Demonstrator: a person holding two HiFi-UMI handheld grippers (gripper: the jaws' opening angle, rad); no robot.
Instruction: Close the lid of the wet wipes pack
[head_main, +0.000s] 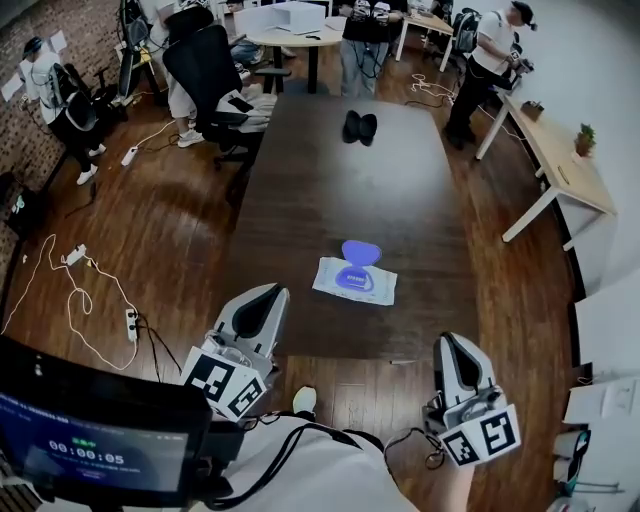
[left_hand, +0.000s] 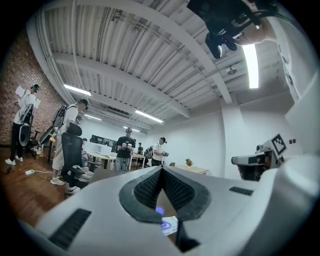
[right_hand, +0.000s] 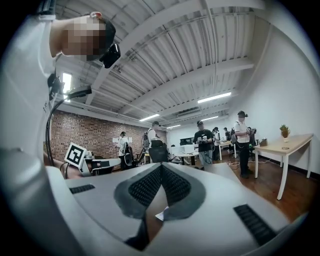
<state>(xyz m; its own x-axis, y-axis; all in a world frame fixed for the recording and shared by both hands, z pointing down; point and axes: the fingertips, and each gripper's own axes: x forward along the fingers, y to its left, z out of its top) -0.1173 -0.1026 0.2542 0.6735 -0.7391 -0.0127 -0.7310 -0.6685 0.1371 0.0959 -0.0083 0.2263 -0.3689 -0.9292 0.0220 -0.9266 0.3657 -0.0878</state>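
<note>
Not started: round purple plastic lid (head_main: 360, 252) flipped open on flat white wet wipes pack (head_main: 345, 284); left gripper (head_main: 270, 293) and right gripper (head_main: 448, 341) closed, empty, well short of it

Left gripper (left_hand: 161, 172) pointing level, jaws meeting at the tips, nothing sitting between them, wet wipes pack (left_hand: 171, 226) showing through the gap below, purple lid (left_hand: 159, 211) lifting above it, people (left_hand: 125, 150) standing beyond.
</note>
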